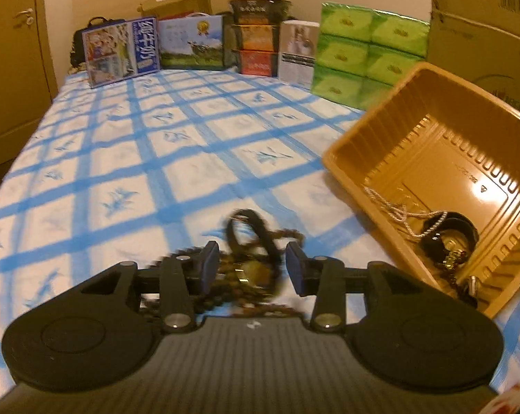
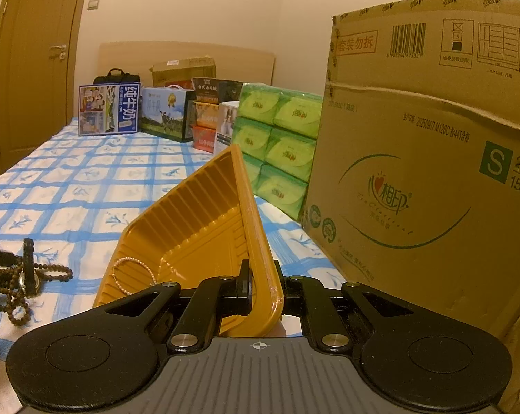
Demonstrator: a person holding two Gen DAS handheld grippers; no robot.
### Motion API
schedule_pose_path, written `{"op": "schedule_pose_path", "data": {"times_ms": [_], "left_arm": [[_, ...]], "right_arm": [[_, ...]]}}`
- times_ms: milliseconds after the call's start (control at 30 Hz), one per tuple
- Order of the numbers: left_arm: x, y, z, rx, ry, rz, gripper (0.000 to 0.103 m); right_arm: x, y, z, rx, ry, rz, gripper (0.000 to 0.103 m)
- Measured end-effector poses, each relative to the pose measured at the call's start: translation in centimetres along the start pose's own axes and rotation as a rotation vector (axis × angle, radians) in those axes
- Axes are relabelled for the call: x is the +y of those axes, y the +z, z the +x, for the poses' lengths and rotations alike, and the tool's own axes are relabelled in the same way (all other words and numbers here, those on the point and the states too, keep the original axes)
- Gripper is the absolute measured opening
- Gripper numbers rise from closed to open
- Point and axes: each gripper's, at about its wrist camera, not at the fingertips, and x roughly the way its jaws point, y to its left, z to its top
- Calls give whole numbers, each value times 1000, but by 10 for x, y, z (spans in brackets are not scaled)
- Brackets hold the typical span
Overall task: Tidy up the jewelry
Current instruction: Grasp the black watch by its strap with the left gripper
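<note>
My left jaws [image 1: 252, 265] stand partly open over a tangle of brown beads [image 1: 260, 241] lying on the bed [image 1: 122, 158] near its front edge, just left of the tray [image 1: 411, 110]. The pads straddle the heap and do not press on it. My right jaws [image 2: 261, 288] are closed on the tray's near rim and hold it tipped up, so a pale chain [image 1: 391, 207] and a dark band [image 1: 449, 231] have slid to its low corner.

The beads look light, limp and loose; I judge a strand would sag and trail if lifted by one loop. Better to pinch where several strands cross, or the round metal piece [image 1: 251, 272] among them. The tray seems thin, stiff plastic, and light.

Blur smears the heap in the left view, so I cannot count strands or tell whether it is one string. My own body hides the heap's near part.
</note>
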Motion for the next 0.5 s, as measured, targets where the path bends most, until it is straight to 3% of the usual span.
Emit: {"op": "schedule_pose_path", "data": {"times_ms": [300, 467, 500], "left_arm": [[-16, 0, 30, 25, 13, -1, 37], [-11, 0, 36, 43, 18, -21, 13], [-10, 0, 35, 40, 17, -21, 13]], "right_arm": [[-2, -1, 1, 4, -1, 0, 8], [-3, 0, 2, 6, -2, 1, 8], [-3, 0, 2, 6, -3, 0, 8]]}}
